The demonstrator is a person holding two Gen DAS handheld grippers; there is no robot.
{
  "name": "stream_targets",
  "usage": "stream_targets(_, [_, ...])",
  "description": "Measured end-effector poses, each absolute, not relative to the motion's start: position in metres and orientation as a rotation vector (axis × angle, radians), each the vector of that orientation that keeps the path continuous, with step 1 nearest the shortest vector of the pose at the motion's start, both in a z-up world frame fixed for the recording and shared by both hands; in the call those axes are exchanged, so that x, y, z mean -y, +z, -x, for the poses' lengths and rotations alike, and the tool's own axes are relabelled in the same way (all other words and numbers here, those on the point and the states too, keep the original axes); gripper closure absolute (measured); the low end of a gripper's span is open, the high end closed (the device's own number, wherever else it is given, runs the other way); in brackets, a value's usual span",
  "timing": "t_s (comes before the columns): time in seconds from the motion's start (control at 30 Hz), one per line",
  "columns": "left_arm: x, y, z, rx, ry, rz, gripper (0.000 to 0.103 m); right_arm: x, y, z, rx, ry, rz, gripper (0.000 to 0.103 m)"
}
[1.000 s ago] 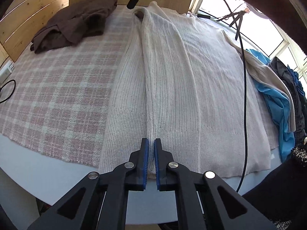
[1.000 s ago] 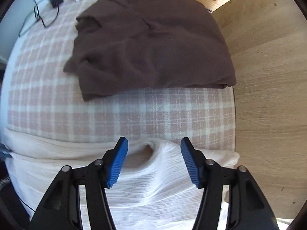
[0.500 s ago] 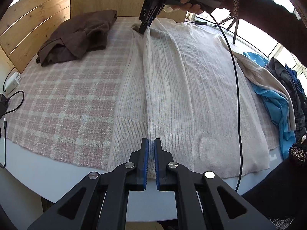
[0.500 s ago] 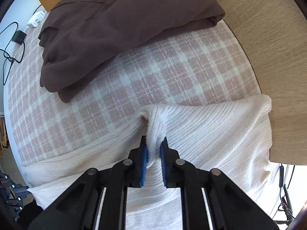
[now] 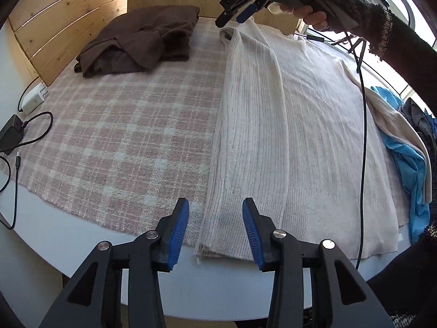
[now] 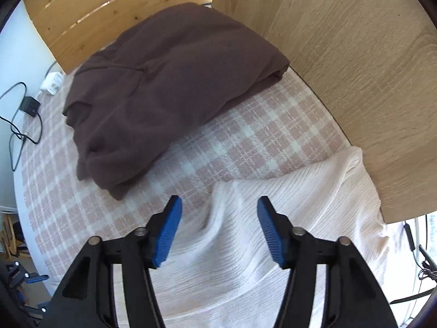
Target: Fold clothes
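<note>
Both grippers, left [image 5: 215,225] and right [image 6: 218,228], are hanging released over the cream sweater [image 5: 295,125]; probably regrip both fold ends evenly.

Inventory: one cream ribbed sweater [image 5: 300,125], spread flat. One brown garment [image 5: 142,43], folded. One pink plaid cloth [image 5: 114,147] over one white counter [image 5: 82,240]. One heap of further clothes [image 5: 409,158] at the far side; its count cannot be told. One white charger [image 5: 32,99], one black adapter [image 5: 11,134]. Two grippers: left gripper [image 5: 215,232], right gripper [image 6: 218,229].
</note>
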State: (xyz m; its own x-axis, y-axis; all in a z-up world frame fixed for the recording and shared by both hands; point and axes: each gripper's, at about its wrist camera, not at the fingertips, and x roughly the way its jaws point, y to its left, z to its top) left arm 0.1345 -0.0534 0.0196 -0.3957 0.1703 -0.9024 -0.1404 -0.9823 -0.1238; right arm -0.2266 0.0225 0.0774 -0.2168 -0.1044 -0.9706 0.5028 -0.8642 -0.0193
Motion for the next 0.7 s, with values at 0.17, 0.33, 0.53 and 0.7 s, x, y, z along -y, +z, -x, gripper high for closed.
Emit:
stream_targets(0.17, [0.033,0.009,-0.133,-0.082,2.436,1.592,0.070,-0.016,0.048,0.230,-0.584,-2.185,-1.757,0.049])
stream_targets(0.33, [0.021,0.015,-0.137,-0.181,2.456,1.541,0.096,-0.036,0.055,0.229,-0.334,-2.258,-1.697,0.091])
stream_targets(0.53, [0.004,0.062,-0.158,-0.193,2.451,1.397,0.096,-0.138,0.101,0.193,0.209,-2.371,-1.525,0.092])
stream_targets(0.7, [-0.041,0.055,-0.168,-0.255,2.279,1.384,0.095,-0.215,0.079,0.167,0.328,-2.428,-1.606,0.092])
